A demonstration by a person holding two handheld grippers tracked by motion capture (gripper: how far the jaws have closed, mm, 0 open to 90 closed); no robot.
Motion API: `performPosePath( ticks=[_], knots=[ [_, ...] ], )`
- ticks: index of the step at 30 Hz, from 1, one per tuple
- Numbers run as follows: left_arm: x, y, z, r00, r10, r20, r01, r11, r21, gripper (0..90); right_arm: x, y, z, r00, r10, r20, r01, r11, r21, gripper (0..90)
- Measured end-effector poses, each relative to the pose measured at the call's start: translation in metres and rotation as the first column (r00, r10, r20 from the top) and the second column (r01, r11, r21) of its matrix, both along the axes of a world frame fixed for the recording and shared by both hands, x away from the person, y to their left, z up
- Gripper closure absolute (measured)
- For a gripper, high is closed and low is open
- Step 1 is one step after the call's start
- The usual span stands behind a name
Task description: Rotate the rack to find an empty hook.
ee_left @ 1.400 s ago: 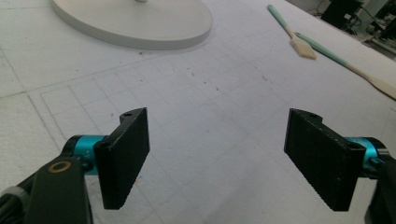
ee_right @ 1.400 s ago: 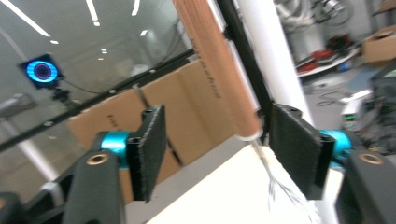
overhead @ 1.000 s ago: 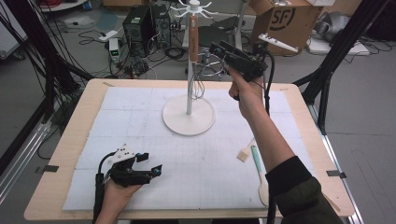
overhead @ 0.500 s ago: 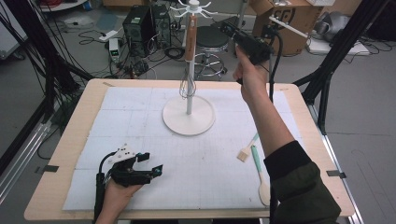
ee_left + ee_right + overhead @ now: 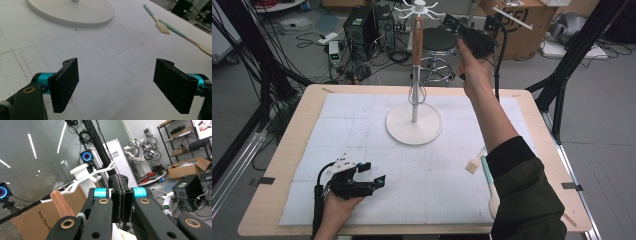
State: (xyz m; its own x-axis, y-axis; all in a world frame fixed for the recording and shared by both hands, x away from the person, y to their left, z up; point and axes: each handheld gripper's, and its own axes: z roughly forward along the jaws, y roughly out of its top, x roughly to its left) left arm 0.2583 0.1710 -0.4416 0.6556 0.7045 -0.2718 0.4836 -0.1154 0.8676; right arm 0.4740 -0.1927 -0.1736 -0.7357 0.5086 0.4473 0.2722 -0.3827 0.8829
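Observation:
A white hook stand [image 5: 414, 125] rises from the middle of the mat, and a whisk with a wooden handle [image 5: 417, 40] hangs from its top. My right gripper [image 5: 449, 21] is held high, just right of the stand's top. Its jaws have just been closing and are now shut with nothing between them. In the right gripper view the shut gripper [image 5: 121, 181] points past the wooden handle [image 5: 60, 203] and the white hooks [image 5: 82, 171]. My left gripper [image 5: 373, 172] rests on the mat near the front left, open and empty [image 5: 117, 67].
A teal-handled brush [image 5: 473, 164] and a teal-handled wooden spatula [image 5: 490, 185] lie on the mat's right side beside my right sleeve. Behind the table are a stool [image 5: 437, 47], a computer tower [image 5: 359, 25], a cardboard box [image 5: 517, 25] and black frame legs [image 5: 562, 75].
My right gripper rose beside the stand's top, and its jaws closed on nothing. The left gripper stayed where it was.

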Motion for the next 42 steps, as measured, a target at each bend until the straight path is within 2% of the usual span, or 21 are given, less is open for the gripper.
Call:
performPosePath(
  ticks=[5, 10, 16, 23, 26, 36, 42],
  knots=[
    [0.0, -0.001, 0.0, 1.0, -0.007, -0.003, 0.007, 1.0, 0.002, 21.6, 0.002, 0.007, 0.006, 0.9997, 0.022, 0.006, -0.022, 1.0, 0.001, 90.0],
    [0.001, -0.003, -0.001, 1.0, -0.004, -0.006, 0.005, 0.9999, 0.012, 21.7, 0.0, 0.011, 0.006, 0.9992, 0.04, 0.001, -0.04, 0.999, -0.017, 90.0],
    [0.0, -0.003, -0.001, 0.9999, -0.011, -0.002, 0.011, 0.9999, 0.01, 21.7, -0.01, 0.017, 0.009, 0.9985, 0.053, 0.014, -0.052, 0.998, -0.044, 90.0],
    [-0.001, -0.004, -0.001, 0.9998, -0.02, 0.0, 0.02, 0.9997, 0.012, 21.8, -0.022, 0.024, 0.014, 0.9968, 0.073, 0.034, -0.071, 0.996, -0.049, 90.0],
    [-0.001, -0.004, 0.0, 0.9998, -0.021, -0.001, 0.021, 0.9996, 0.017, 21.8, -0.026, 0.031, 0.016, 0.9965, 0.08, 0.023, -0.079, 0.995, -0.059, 90.0],
    [-0.001, -0.004, -0.001, 0.9998, -0.019, -0.003, 0.019, 0.9998, 0.011, 21.8, -0.029, 0.051, 0.013, 0.9932, 0.116, 0.012, -0.115, 0.991, -0.066, 90.0],
    [-0.001, -0.004, -0.001, 0.9999, -0.015, -0.003, 0.015, 0.9998, 0.01, 21.8, -0.032, 0.045, 0.009, 0.9928, 0.119, 0.014, -0.117, 0.99, -0.082, 90.0]
  ],
)
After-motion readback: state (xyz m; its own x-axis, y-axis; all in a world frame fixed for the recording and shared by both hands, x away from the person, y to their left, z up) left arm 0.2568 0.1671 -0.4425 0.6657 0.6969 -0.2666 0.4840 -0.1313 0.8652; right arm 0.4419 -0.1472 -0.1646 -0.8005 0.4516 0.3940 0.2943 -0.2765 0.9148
